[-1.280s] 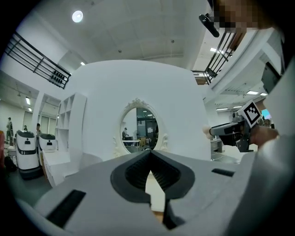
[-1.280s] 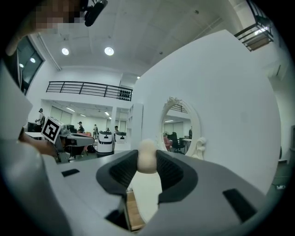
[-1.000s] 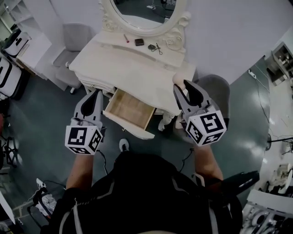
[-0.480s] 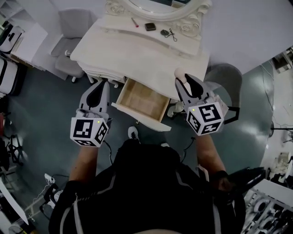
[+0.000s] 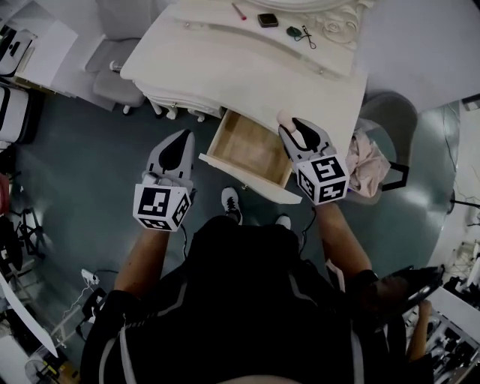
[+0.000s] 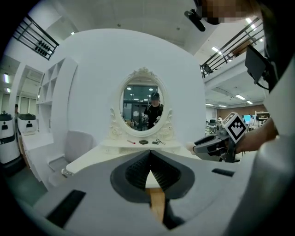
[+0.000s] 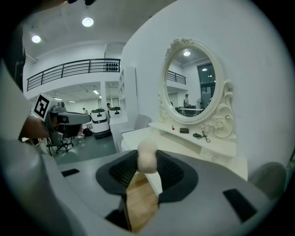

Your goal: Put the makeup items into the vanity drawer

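On the counter's (image 5: 225, 67) far ledge, left to right: stick (image 5: 238, 11), compact (image 5: 268, 20), curler (image 5: 301, 33). Behind them, mirror (image 6: 142, 107). Pulled out from the counter's near edge: drawer (image 5: 251, 150). Left of the drawer, over the floor: left tongs (image 5: 180, 139). At the drawer's far right corner: right tongs (image 5: 289, 127), sponge (image 5: 284, 118) between the jaws. Left of the counter, chair (image 5: 112, 75). Right of it, second chair (image 5: 390, 112), cloth (image 5: 367, 161) on it.

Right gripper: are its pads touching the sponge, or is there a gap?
Touching. The right gripper view shows the sponge pinched in the right gripper, with the pads pressed against both its sides and no gap.
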